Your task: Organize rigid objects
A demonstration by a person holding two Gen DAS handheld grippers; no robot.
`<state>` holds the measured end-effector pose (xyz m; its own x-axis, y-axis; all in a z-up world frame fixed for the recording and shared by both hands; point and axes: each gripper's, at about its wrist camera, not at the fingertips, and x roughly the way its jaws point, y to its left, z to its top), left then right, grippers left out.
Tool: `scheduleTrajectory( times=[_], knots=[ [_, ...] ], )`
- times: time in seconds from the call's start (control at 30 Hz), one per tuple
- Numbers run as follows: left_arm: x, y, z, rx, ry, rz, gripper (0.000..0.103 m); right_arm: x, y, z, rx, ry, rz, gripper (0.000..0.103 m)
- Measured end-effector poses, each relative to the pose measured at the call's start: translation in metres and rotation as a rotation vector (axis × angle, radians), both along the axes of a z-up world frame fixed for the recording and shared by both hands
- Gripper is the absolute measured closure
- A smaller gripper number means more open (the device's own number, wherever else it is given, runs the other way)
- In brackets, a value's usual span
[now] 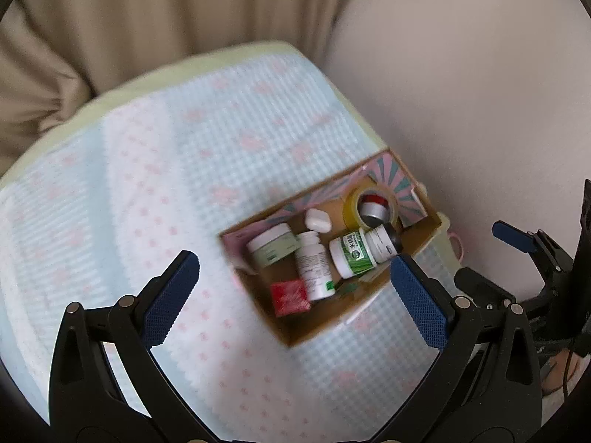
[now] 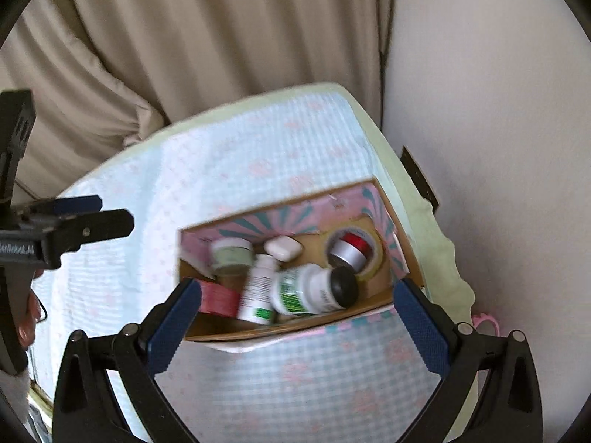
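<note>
An open cardboard box (image 1: 428,227) (image 2: 400,243) sits on the bed near its right edge. Inside lie a green-lidded jar (image 1: 271,245) (image 2: 231,254), a tall white bottle (image 1: 314,267) (image 2: 258,289), a green-and-white bottle (image 1: 354,253) (image 2: 295,289), a black-capped bottle (image 1: 386,241) (image 2: 332,288), a white case (image 1: 317,219) (image 2: 282,247), a red packet (image 1: 290,297) (image 2: 219,297) and a tape roll (image 1: 371,205) (image 2: 373,258) around a silver-red can (image 1: 375,208) (image 2: 351,249). My left gripper (image 1: 295,269) is open and empty above the box. My right gripper (image 2: 297,295) is open and empty over the box's near wall.
The bed is covered by a blue-and-pink checked blanket (image 1: 166,170) (image 2: 229,162). Beige curtains (image 1: 147,11) (image 2: 184,37) hang behind and a white wall (image 1: 480,92) (image 2: 498,110) stands to the right. The right gripper shows in the left wrist view (image 1: 524,240); the left gripper shows in the right wrist view (image 2: 77,217).
</note>
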<state>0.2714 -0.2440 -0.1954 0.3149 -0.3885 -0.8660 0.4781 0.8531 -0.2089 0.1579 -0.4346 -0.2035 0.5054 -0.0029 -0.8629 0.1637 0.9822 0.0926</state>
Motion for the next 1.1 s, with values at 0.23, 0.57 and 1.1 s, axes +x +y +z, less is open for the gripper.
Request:
scheduleTrajectory(
  times=[0.23,0.57,1.1],
  knots=[
    [-0.066,0.108,0.072,-0.048,-0.098,0.142,0.000,-0.018,0.077,0.077,0.006,-0.084,0.081,0.000],
    [-0.175,0.241,0.120,-0.057,-0.235,0.389,0.000,-0.068,0.186,0.149,-0.027,-0.178,0.187,0.000],
    [-0.258,0.298,0.142,-0.040,-0.372,0.521,0.000,-0.123,0.240,0.165,-0.082,-0.238,0.171,0.000]
  ],
)
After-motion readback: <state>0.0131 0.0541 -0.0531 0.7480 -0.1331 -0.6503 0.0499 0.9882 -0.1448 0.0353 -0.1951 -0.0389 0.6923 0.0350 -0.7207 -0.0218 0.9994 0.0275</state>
